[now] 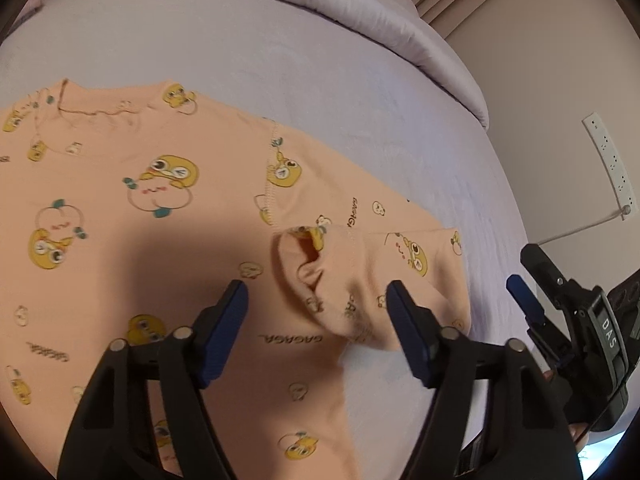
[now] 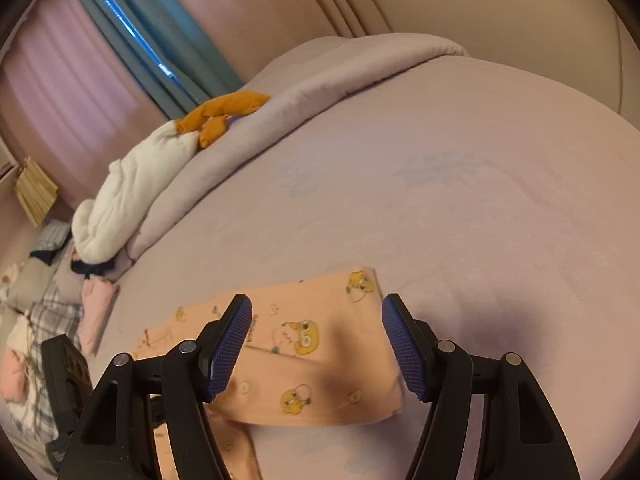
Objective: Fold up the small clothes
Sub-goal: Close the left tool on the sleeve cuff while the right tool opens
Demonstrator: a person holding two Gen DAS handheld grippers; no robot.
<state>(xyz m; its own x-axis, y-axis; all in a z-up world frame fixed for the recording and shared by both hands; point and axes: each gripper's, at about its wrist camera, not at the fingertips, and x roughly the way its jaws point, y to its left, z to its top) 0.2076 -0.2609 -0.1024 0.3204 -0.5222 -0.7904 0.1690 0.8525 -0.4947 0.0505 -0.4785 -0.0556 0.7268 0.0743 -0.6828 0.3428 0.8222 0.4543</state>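
A small peach long-sleeved top [image 1: 160, 208] with yellow cartoon prints lies flat on the lilac bed sheet [image 1: 280, 64]. Its right sleeve [image 1: 372, 280] is folded back on itself, with the cuff opening toward the body. My left gripper [image 1: 316, 312] is open and empty, hovering just above that folded sleeve. My right gripper [image 2: 316, 336] is open and empty above the sleeve [image 2: 312, 360] in the right wrist view. It also shows at the right edge of the left wrist view [image 1: 560, 312].
A rolled lilac duvet [image 2: 320, 76] runs along the far side of the bed, with a white quilt [image 2: 132, 196] and an orange plush toy [image 2: 224, 114] on it. More clothes [image 2: 96, 308] lie at the left. A power strip [image 1: 608, 160] hangs on the wall.
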